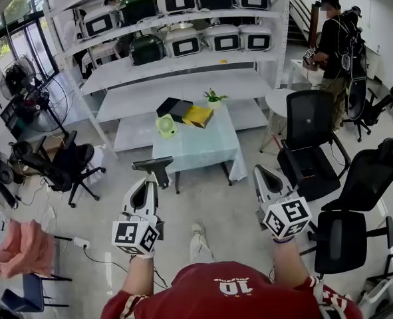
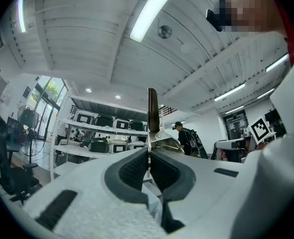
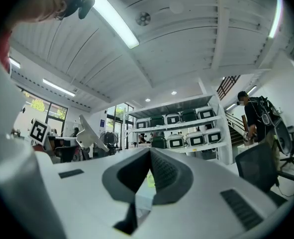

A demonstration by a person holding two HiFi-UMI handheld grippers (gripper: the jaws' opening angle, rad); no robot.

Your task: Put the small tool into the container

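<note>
While both arms reach forward, left gripper (image 1: 150, 182) pinches the tool (image 1: 153, 165).
Right gripper (image 1: 259, 171) alongside, tips pressed together, empty, angled up.

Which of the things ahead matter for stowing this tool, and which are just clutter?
Job:
- small tool, clamped in left gripper
- black case or yellow item on table: either may be the container, cannot tell

Lying about:
- green round object
- potted plant
- office chairs
- shelf cases
</note>
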